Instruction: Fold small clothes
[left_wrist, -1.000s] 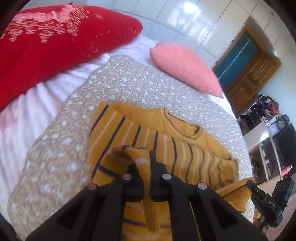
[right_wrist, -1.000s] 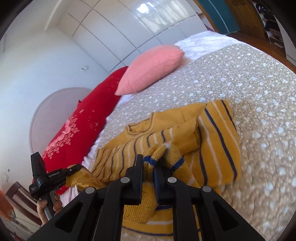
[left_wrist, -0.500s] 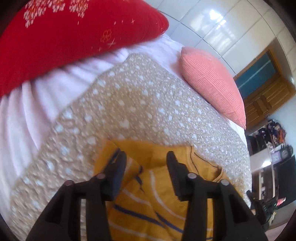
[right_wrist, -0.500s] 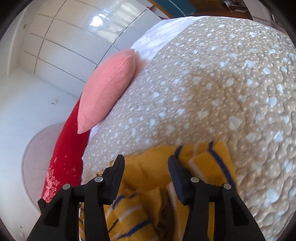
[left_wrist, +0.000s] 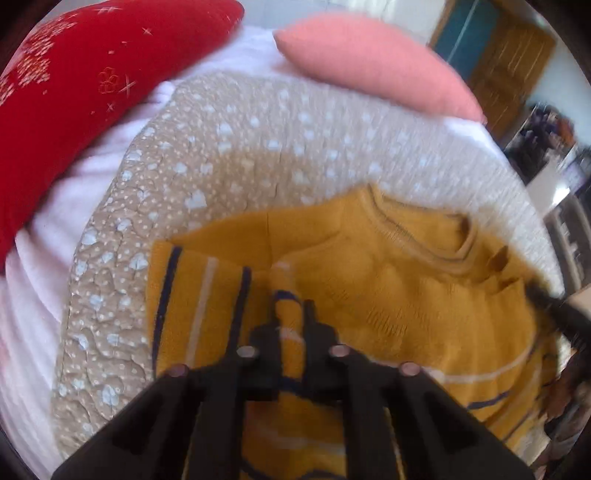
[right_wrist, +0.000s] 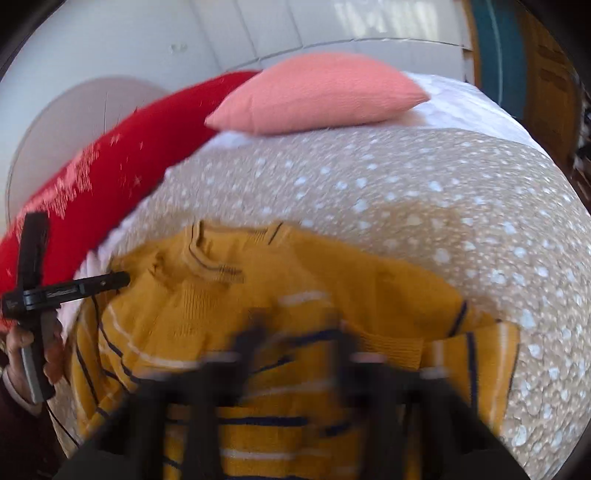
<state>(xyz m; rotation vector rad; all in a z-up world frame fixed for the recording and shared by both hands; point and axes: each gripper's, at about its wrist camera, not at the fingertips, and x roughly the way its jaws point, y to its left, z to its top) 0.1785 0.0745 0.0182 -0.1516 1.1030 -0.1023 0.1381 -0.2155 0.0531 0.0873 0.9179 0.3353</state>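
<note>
I'm seeing the sweater (left_wrist: 388, 295) lying on the dotted quilt (left_wrist: 229, 147) atop the bed. Left hand-held gripper (left_wrist: 290, 314) is pinching a striped fold of it. Right hand-held gripper (right_wrist: 299, 332) is blurred w/ fingers apart over the sweater.

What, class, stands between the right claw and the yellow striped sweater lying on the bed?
Nothing visible does. The right claw, blurred and apparently open, hangs directly over the sweater, with only knit below. The left claw already pinches a fold.
</note>
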